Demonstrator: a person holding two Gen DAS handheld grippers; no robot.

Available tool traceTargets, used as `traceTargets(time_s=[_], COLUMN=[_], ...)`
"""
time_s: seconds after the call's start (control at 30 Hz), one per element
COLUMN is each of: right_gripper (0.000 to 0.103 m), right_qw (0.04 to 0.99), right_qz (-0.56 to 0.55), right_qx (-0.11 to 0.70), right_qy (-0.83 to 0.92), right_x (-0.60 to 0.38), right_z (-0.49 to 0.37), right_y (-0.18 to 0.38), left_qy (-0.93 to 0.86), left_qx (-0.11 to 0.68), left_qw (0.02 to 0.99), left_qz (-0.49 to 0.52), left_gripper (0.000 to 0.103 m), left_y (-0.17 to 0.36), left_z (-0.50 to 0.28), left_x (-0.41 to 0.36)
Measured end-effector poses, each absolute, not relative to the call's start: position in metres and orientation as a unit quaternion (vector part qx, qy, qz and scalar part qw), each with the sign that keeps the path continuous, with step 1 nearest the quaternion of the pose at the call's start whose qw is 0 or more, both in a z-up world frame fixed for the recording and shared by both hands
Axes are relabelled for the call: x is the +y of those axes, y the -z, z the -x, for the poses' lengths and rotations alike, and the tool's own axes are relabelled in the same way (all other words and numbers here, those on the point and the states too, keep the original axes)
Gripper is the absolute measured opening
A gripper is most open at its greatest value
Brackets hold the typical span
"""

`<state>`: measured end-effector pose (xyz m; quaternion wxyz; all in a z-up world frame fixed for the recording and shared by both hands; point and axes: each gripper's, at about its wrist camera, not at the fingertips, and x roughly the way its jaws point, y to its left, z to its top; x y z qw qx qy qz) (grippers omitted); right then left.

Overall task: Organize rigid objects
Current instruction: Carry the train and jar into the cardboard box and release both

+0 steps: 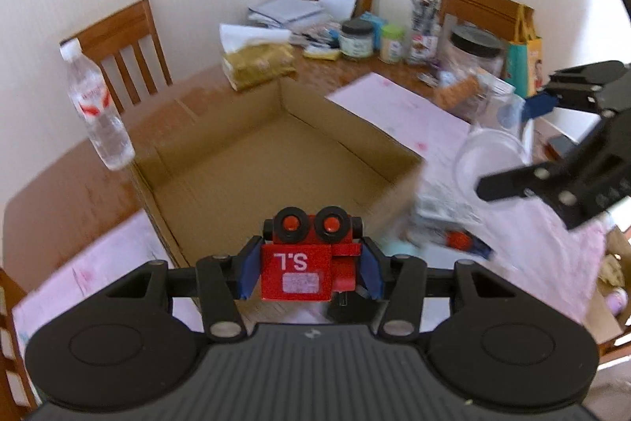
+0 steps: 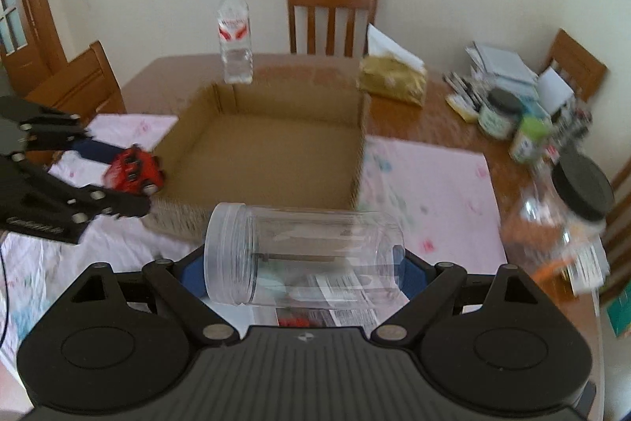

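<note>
My left gripper (image 1: 311, 269) is shut on a red toy truck (image 1: 307, 255) with black wheels, marked "S.L", held upside down above the near edge of an open cardboard box (image 1: 355, 129). In the right wrist view the truck (image 2: 134, 170) hangs at the box's left wall (image 2: 189, 121). My right gripper (image 2: 299, 267) is shut on a clear plastic jar (image 2: 299, 255), lidless and lying sideways, just in front of the box. That jar (image 1: 489, 152) and the right gripper (image 1: 524, 141) show at the right of the left wrist view.
A water bottle (image 2: 235, 30) stands behind the box. A gold tissue pack (image 2: 392, 77), jars (image 2: 499, 113) and papers crowd the far right. A black-lidded jar (image 2: 564, 212) stands at the right. Pink cloth (image 2: 430, 192) covers the wooden table; chairs (image 2: 331, 12) surround it.
</note>
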<state>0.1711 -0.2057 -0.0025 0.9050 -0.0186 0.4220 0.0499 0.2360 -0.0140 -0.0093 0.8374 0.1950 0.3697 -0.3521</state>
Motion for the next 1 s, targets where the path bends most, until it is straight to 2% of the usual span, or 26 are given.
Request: traceTargets(time_s=[0.37,0.4,0.43,0.5,0.53,0.8,1.0], right_gripper=[0.094,0.094,0.094,0.094,0.094,0.094,0.094], right_qw=[0.903,0.903,0.903,0.902,0.902,0.896,0.897], right_qz=[0.03,0.031,0.032,0.035,0.037,0.049,0.057], right_qx=[0.424,0.425,0.425,0.426,0.427,0.436,0.434], right_qy=[-0.056,-0.056,-0.057,-0.056,-0.056,-0.064,-0.063], right_x=[-0.19,-0.189,-0.186,-0.182,-0.18,-0.17,-0.166], right_z=[-0.234,-0.238,-0.24,-0.247,-0.251,-0.279,-0.318], right_y=[0.002,0.003,0.003,0.004,0.004,0.01,0.013], left_qy=[0.311,0.301,0.293,0.276,0.272,0.257,0.217], left_qx=[0.368,0.366,0.364,0.362,0.358,0.35,0.346], left_qw=[0.854,0.859,0.864,0.873,0.877,0.894,0.91], left_qz=[-0.197,-0.194,-0.189,-0.174,-0.167,-0.109,-0.072], left_gripper=[0.051,0.054,0.067,0.082,0.087,0.095,0.095], left_y=[0.034,0.037,0.039,0.041,0.041,0.031,0.026], left_z=[-0.329,-0.336,-0.34,-0.347,-0.348,-0.314,-0.283], left_x=[-0.019,-0.02,-0.019,-0.015,-0.012,0.017,0.045])
